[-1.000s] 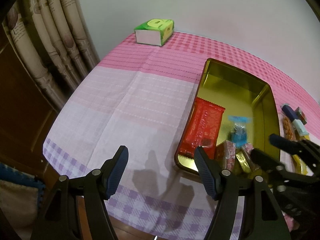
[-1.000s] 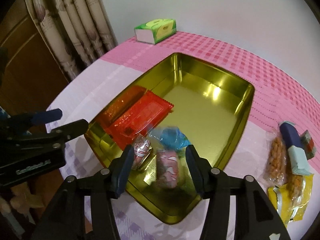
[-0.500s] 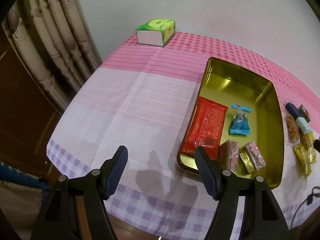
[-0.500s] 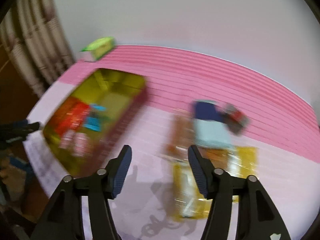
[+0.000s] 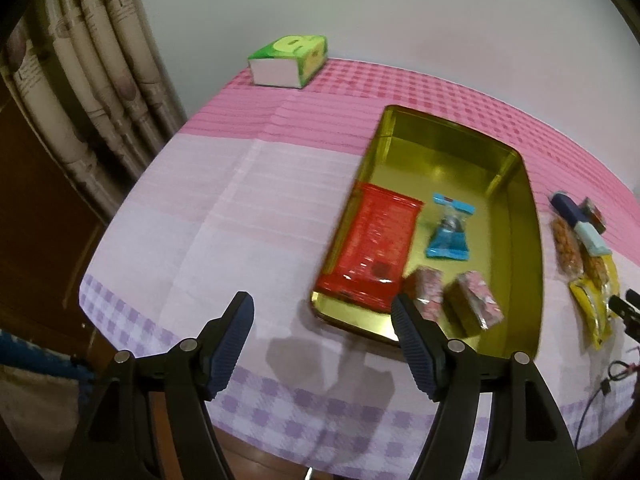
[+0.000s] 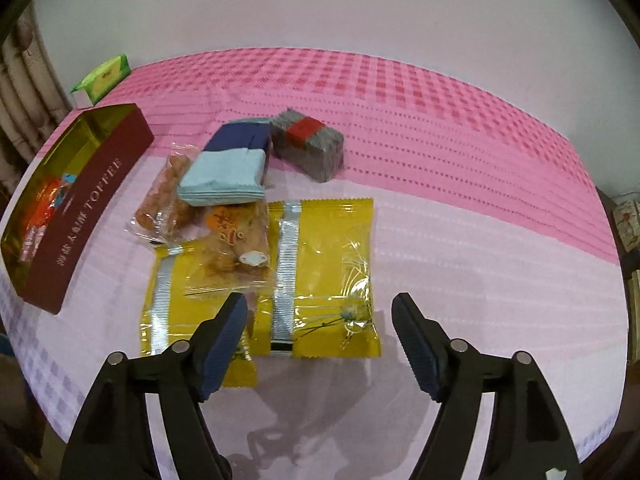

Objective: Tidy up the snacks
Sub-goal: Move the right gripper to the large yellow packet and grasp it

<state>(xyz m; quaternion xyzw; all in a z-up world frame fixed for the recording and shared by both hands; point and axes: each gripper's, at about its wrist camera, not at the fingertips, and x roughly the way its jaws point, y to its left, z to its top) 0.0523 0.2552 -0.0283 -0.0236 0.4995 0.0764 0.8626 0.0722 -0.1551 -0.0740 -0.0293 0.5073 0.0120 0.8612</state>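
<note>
A gold tin (image 5: pixel 516 240) with maroon sides (image 6: pixel 80 208) holds a red packet (image 5: pixel 376 240), a blue candy (image 5: pixel 448 232) and two pink-wrapped sweets (image 5: pixel 472 300). My left gripper (image 5: pixel 322 340) is open and empty, just before the tin's near left corner. My right gripper (image 6: pixel 318 340) is open and empty, over a pile of loose snacks right of the tin: two yellow packets (image 6: pixel 328 272), a clear bag of fried snacks (image 6: pixel 168 196), a light blue packet (image 6: pixel 224 176), a navy box (image 6: pixel 240 138) and a grey-red block (image 6: pixel 308 148).
A green tissue box (image 5: pixel 288 60) stands at the table's far left corner, by the curtains (image 5: pixel 80 92). The pink and lilac checked tablecloth (image 5: pixel 224 208) covers the table, whose front edge lies just under both grippers. A white wall stands behind.
My right gripper has swung from over the tin to the loose snack pile on the right, leaving the sweets in the tin. My left gripper has barely moved.
</note>
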